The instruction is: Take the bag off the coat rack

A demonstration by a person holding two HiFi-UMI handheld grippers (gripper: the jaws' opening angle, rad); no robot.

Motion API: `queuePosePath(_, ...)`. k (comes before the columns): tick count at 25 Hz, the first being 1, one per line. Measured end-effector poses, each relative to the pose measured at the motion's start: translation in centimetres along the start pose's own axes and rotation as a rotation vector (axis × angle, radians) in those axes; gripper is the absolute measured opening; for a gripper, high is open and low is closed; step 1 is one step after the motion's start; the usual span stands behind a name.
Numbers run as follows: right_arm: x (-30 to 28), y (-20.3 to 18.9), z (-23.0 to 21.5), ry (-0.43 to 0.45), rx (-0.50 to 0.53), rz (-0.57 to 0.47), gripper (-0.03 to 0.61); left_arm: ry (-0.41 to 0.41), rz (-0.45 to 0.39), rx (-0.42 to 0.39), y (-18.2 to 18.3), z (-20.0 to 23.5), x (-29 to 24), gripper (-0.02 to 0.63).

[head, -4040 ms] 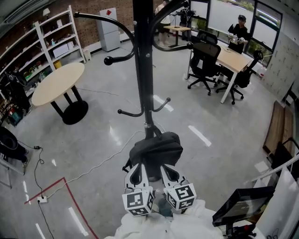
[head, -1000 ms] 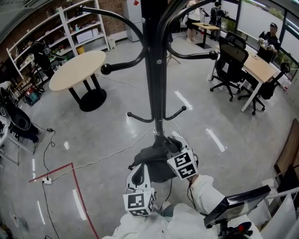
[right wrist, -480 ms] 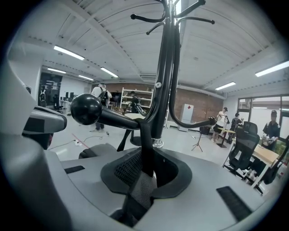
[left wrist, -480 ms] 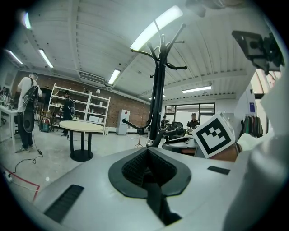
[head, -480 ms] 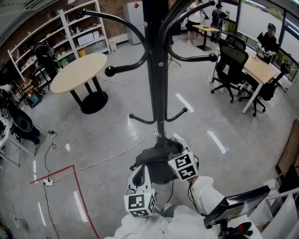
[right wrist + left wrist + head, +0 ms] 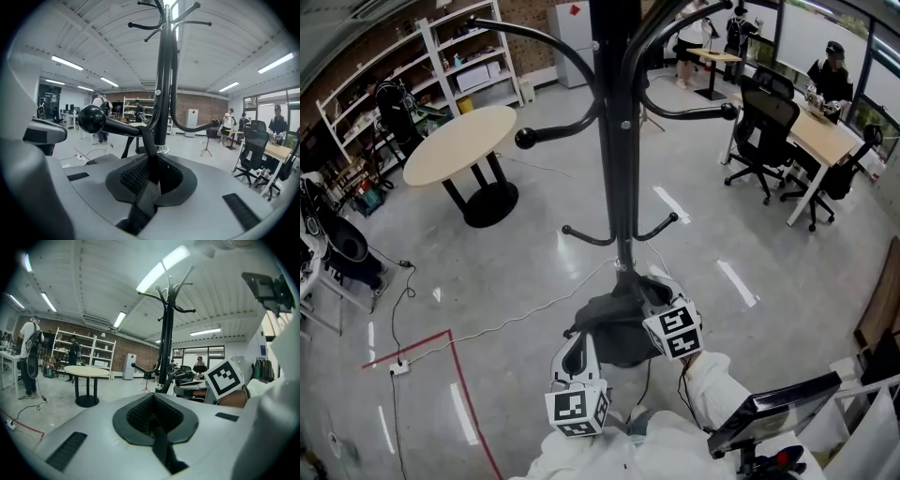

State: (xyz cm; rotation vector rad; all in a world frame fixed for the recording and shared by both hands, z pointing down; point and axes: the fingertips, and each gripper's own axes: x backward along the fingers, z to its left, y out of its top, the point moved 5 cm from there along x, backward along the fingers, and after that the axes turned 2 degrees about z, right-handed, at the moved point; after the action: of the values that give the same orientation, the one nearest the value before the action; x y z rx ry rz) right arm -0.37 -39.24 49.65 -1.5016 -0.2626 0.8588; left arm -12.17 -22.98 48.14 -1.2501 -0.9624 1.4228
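Note:
The black coat rack (image 6: 614,141) stands in the middle of the head view. A black bag (image 6: 614,323) hangs low on it, just in front of me. Its webbing strap (image 6: 149,187) runs up over a ball-tipped hook arm (image 6: 92,118) beside the pole (image 6: 162,93). My right gripper (image 6: 639,289) reaches the top of the bag by the pole, and its jaws are closing with the strap pinched between them (image 6: 152,176). Lower down and nearer me, my left gripper (image 6: 579,342) sits below the bag, shut with nothing in it (image 6: 152,420).
A round table (image 6: 459,141) stands at the back left, with shelves (image 6: 459,56) behind it. Office chairs (image 6: 764,122) and a desk (image 6: 820,127) are at the back right, with people there. A cable (image 6: 516,314) and red tape (image 6: 455,375) cross the floor. A dark screen (image 6: 769,408) is at lower right.
Four seconds ago both grippers sat low under the bag. The right gripper has since risen to the bag's top by the pole and stayed there. The left gripper has barely moved.

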Motion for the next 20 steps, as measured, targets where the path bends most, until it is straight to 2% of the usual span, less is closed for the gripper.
queuePosePath(4,0.5,0.2,0.0,0.008,-0.015,-0.015,0.046,-0.004,-0.003,-0.009,0.1,0.1,0.3,0.001)
queuePosePath(20,4.0,1.8,0.5,-0.058,-0.004,-0.071,0.044,-0.058,-0.021,-0.008,0.3,-0.6,1.3,0.0)
